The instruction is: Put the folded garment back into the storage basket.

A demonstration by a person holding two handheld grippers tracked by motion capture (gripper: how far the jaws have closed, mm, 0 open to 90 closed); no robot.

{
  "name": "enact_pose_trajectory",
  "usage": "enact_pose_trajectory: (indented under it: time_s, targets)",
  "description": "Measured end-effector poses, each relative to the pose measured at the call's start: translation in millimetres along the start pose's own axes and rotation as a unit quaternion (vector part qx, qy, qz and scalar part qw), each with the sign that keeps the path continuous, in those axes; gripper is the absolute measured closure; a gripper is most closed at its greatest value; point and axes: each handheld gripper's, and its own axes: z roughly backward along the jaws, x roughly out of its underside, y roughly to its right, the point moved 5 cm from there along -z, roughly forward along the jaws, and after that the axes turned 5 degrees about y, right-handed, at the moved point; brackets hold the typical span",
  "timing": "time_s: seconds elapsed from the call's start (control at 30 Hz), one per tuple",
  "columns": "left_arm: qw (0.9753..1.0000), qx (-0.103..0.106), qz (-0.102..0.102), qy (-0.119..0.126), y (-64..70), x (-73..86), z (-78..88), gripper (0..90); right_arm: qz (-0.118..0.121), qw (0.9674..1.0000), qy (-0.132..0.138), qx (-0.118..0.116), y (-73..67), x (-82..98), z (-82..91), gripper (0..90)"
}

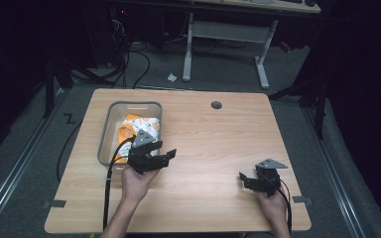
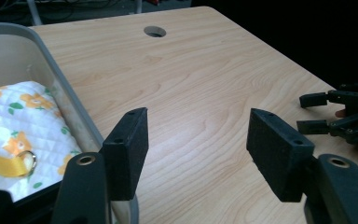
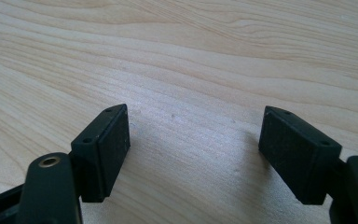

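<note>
We see a light wooden table point(image 1: 213, 148) from above, with a grey bin point(image 1: 107, 130) standing on its left half and a person's forearms coming in from the bottom edge. In the bin lies a white quilted cloth point(image 1: 138, 124) printed with orange flowers and green leaves; in the left gripper view a yellow strap with a metal ring point(image 2: 27, 161) rests on that cloth point(image 2: 23, 112). We find the left gripper point(image 1: 164, 152) held just beside the bin's near right corner, its jaws spread wide apart with nothing between them, only bare tabletop showing through the gap point(image 2: 196, 140). The bin's grey rim point(image 2: 51, 60) runs along the left of that view, touching nothing of the jaws that we can make out. The right gripper point(image 1: 244, 179) sits well apart, near the table's front right, low over the wood, and its jaws also stand wide and empty point(image 3: 193, 140). A round cable hole point(image 1: 216, 105) lies near the table's far edge, and beyond it we see a white desk frame point(image 1: 225, 34) on the grey floor.
</note>
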Motion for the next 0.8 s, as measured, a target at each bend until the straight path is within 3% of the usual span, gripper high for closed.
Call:
enact_pose_trajectory:
  time_s: [0.53,0.8]
  targets:
    - [0.9997,0.022,-0.001,-0.008,17.5,12.6,-12.9,38.9,0.0,1.0,0.0,0.0,0.0,0.0,0.0,24.7]
    - [0.9985,0.05,0.018,-0.013,24.3,22.0,-21.1,39.0,0.0,1.0,0.0,0.0,0.0,0.0,0.0,24.7]
